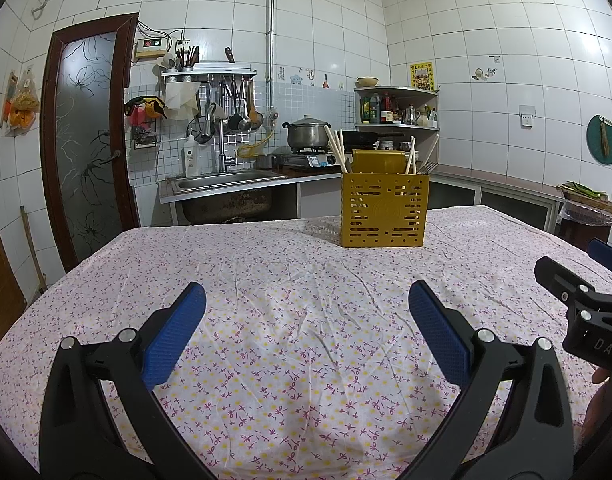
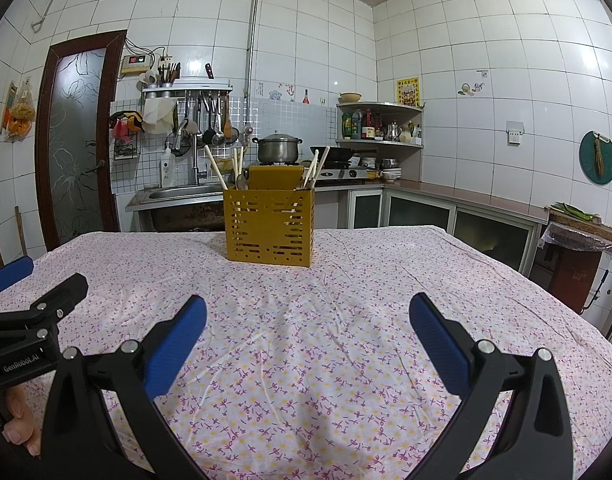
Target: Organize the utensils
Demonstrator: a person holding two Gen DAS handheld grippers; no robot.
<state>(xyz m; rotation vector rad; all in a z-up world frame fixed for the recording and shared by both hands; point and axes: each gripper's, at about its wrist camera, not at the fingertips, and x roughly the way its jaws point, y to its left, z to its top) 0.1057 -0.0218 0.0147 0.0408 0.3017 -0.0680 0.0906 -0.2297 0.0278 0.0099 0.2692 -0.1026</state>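
Note:
A yellow slotted utensil holder point(image 1: 385, 210) stands upright at the far side of the table, also in the right wrist view point(image 2: 269, 229). Wooden chopsticks point(image 1: 336, 148) and forks point(image 1: 426, 168) stick out of it; in the right wrist view chopsticks point(image 2: 217, 170) and a spoon point(image 2: 241, 181) show. My left gripper point(image 1: 306, 306) is open and empty above the tablecloth, well short of the holder. My right gripper point(image 2: 306, 310) is open and empty too, beside the left one. Each gripper shows at the edge of the other's view.
The table carries a floral cloth point(image 1: 289, 320). Behind it are a sink point(image 1: 225, 182), a stove with a pot point(image 1: 308, 134), a corner shelf with bottles point(image 1: 398, 110) and a counter. A door point(image 1: 85, 140) is at the left, a bin point(image 2: 578, 256) at the right.

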